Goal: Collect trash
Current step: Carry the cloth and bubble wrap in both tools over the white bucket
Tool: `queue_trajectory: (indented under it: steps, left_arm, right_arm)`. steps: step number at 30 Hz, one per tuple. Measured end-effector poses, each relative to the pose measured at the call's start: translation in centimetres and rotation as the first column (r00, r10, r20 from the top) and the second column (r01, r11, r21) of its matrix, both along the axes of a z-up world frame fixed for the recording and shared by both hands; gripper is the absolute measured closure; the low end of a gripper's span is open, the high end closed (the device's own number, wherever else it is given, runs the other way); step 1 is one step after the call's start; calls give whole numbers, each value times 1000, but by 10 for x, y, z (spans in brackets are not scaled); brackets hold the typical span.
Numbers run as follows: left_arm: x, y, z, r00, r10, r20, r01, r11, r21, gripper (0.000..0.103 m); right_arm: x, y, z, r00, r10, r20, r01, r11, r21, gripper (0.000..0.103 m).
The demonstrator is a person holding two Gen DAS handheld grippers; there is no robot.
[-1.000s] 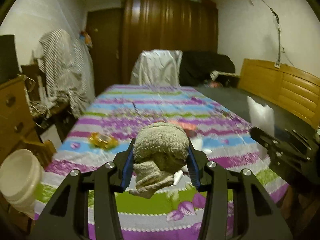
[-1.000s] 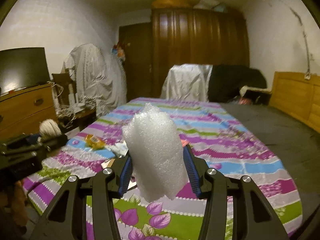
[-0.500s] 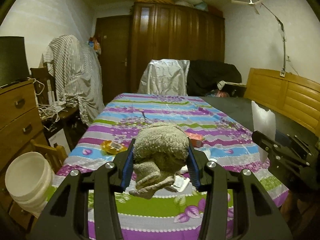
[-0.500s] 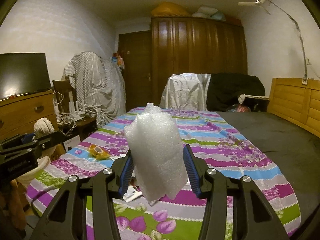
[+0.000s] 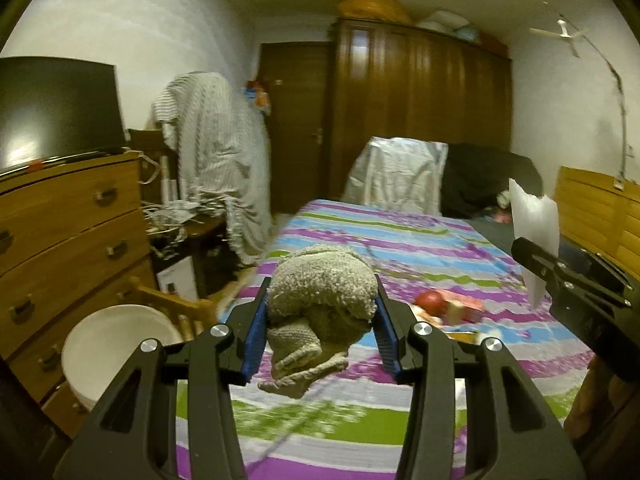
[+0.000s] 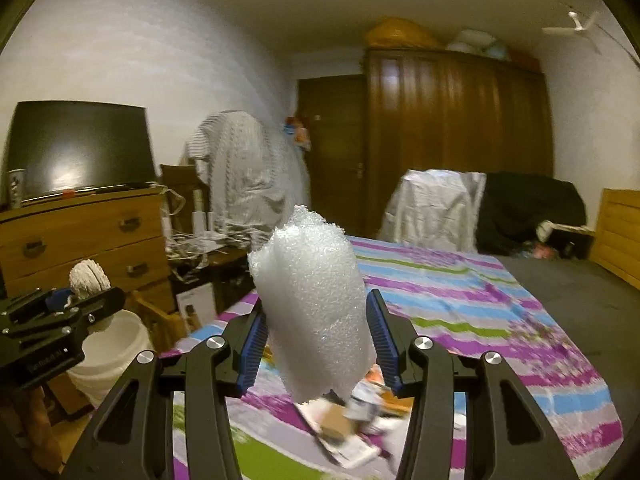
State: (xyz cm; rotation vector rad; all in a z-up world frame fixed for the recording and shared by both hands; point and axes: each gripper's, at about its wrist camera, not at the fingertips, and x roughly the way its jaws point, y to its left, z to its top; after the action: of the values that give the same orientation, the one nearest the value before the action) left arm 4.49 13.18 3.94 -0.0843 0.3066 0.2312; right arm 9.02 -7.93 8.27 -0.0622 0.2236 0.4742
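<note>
Two loads: both claws are full, one piece of trash in each, carried above the bed.
Bed (image 5: 400,240): striped purple, blue and green cover; it bears the trash not yet gathered.
White bucket (image 5: 116,344): stands on the floor at the bed's near left corner, beside the wooden dresser (image 5: 72,232); by my judgement the likely bin.
Foam wrap (image 6: 316,304): white roll of bubbly packing sheet, upright between the blue pads of the right gripper (image 6: 316,350), pinched at its lower half, top standing free.
Foam handling: likely very light, springy and crushable; a squeeze low on the roll holds it, though it may spring out or drift on release.
Knitted rag (image 5: 320,300): grey-beige bundle, perhaps a sock, pinched between the pads of the left gripper (image 5: 320,332), a loose tail hanging below.
Rag handling: soft, limp, not fragile; gripped across the bulk it should stay, but the tail could snag on the bucket rim.
Leftover scraps (image 6: 352,420): flat papers and wrappers on the cover below the right claw, blurred; thin, so probably best taken by an edge.
Red item (image 5: 430,302): small round thing beside a pink box on the bed; I cannot tell what it is.
</note>
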Motion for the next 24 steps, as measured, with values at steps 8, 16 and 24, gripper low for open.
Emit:
queue_trajectory:
  steps: [8, 16, 24]
  left_arm:
    - [-17, 67, 9, 991, 135, -10, -136, 991, -8, 59]
    - [-37, 146, 16, 962, 270, -41, -271, 962, -15, 59]
    - [-45, 216, 7, 927, 354, -121, -360, 932, -36, 59]
  right_arm:
    - [8, 120, 25, 986, 167, -28, -167, 986, -24, 53]
    - [17, 256, 40, 948, 306, -88, -311, 949, -53, 53]
    - [29, 388, 32, 878, 427, -218, -452, 888, -82, 53]
